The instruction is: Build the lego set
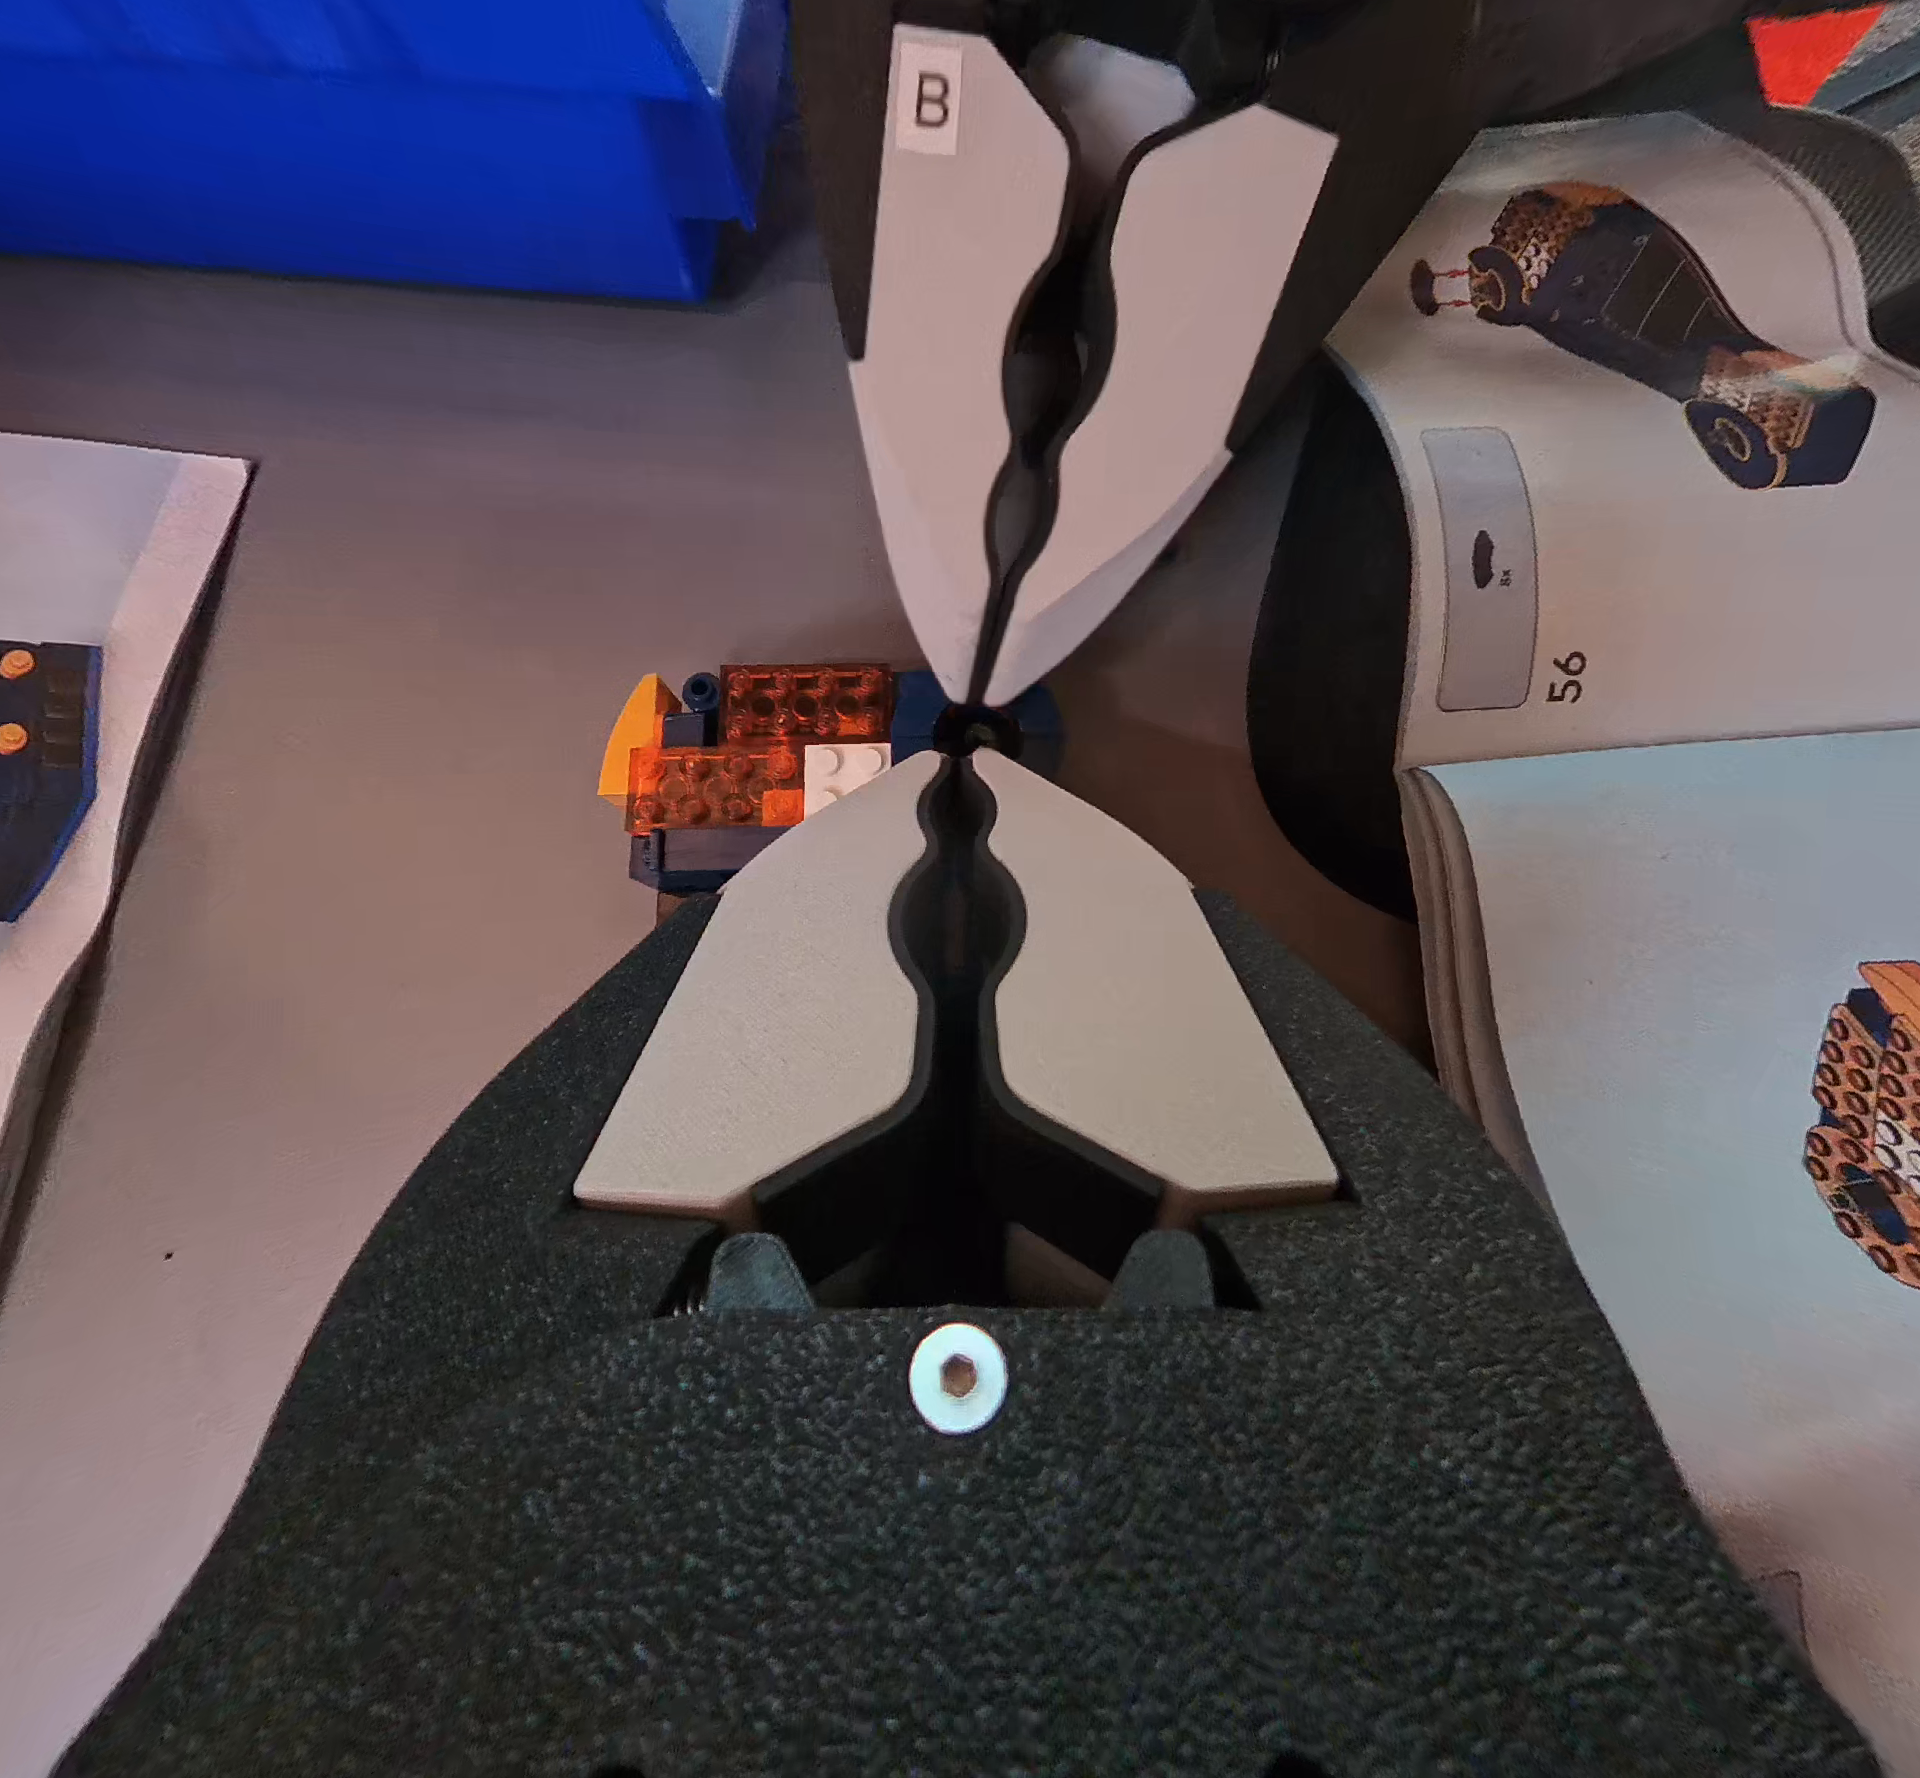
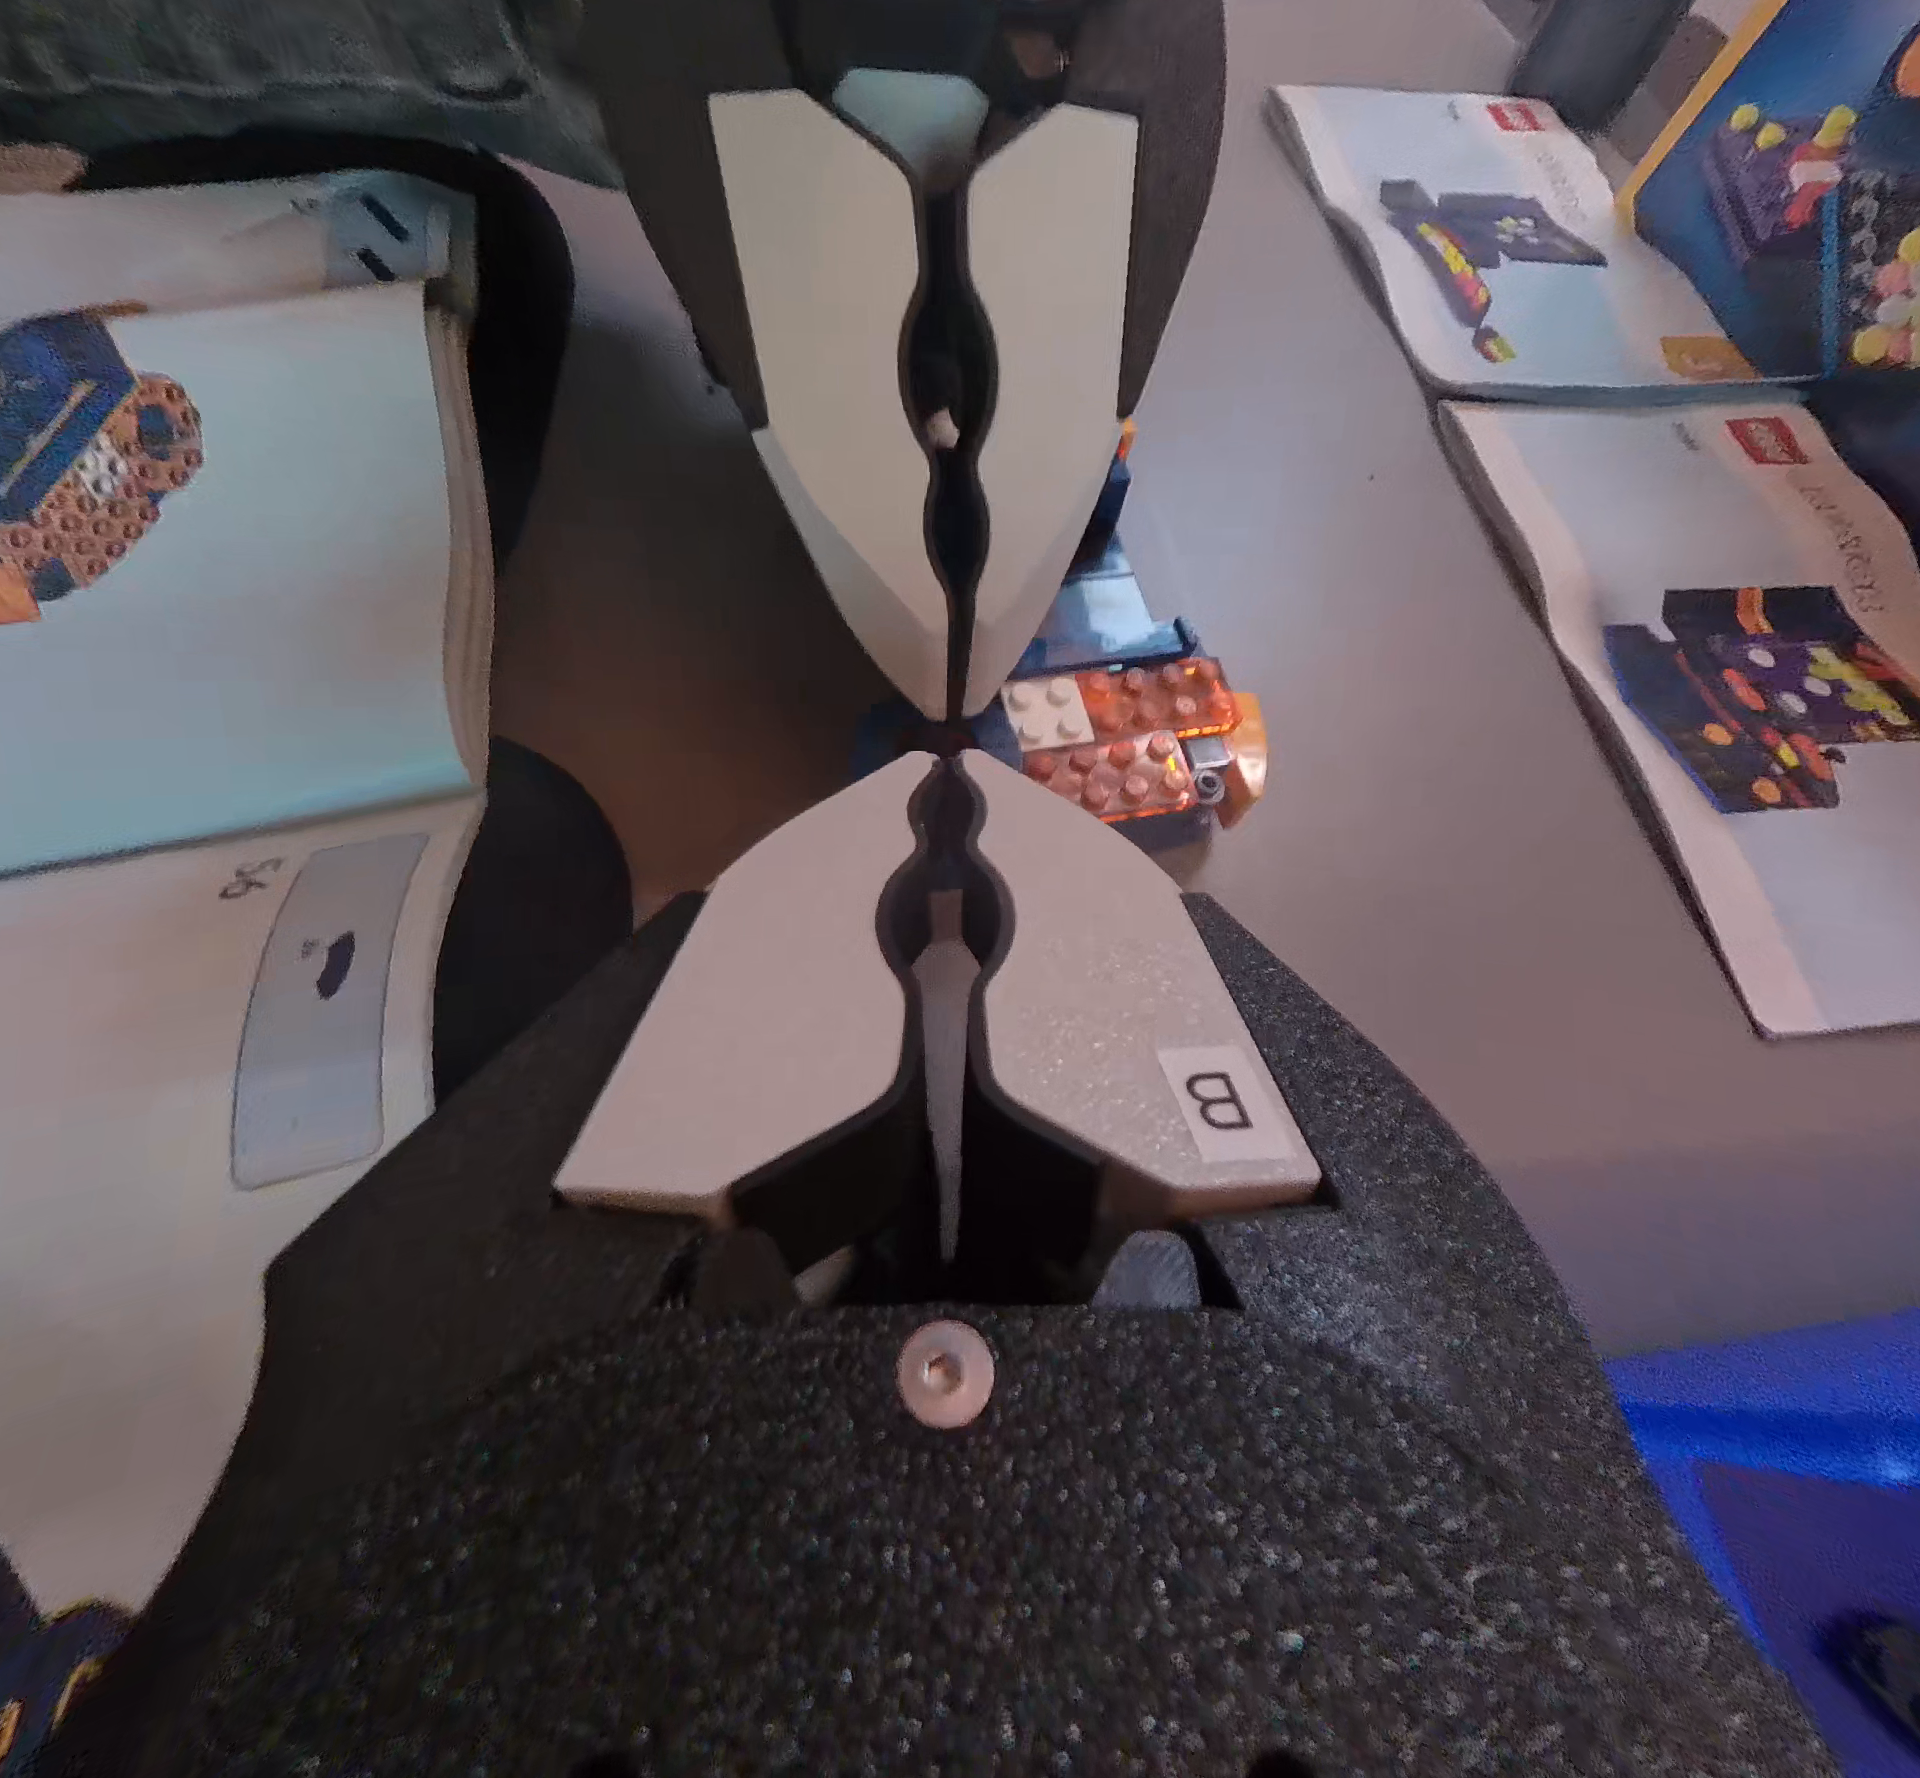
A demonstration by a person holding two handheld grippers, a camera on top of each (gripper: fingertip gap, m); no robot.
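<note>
Lego build (image 1: 748, 772) low on the grey surface (image 1: 416, 481), just left of frame centre in the left wrist view, just right of centre (image 2: 1127, 741) in the right wrist view. Two clear orange studded plates on top, a white brick beside them, dark blue pieces beneath, a yellow-orange wedge at the outer end.

Small dark round piece (image 1: 971, 729) at dead centre, against the near end of the build, right where the two tools meet. Only a dark speck in the right wrist view.

Left tool (image 1: 951, 767) up from the bottom edge, grey fingers pressed together at the tips, wavy gap behind. Right tool (image 1: 982, 684) down from the top edge, likewise closed to a point. Tip to tip, both touching or nearly touching the round piece. Unclear which of the two pinches it. Same arrangement mirrored in the other view: right tool (image 2: 948, 767) from below, left tool (image 2: 954, 705) from above.

Open instruction booklet (image 1: 1662, 1001) along the right side of the left view, left side (image 2: 208, 637) of the right view, pages curling, printed drawings of the model.

White sheet (image 1: 135, 585) at the left edge of the left view, with a dark blue assembly (image 1: 42, 772) carrying orange studs on it, partly cut off.

Blue bins (image 1: 364, 66) stacked at upper left, well behind the build.

Two more booklets (image 2: 1507, 274) at the right of the right view, one above the other, and a set box (image 2: 1818, 170) in the upper right corner.
</note>
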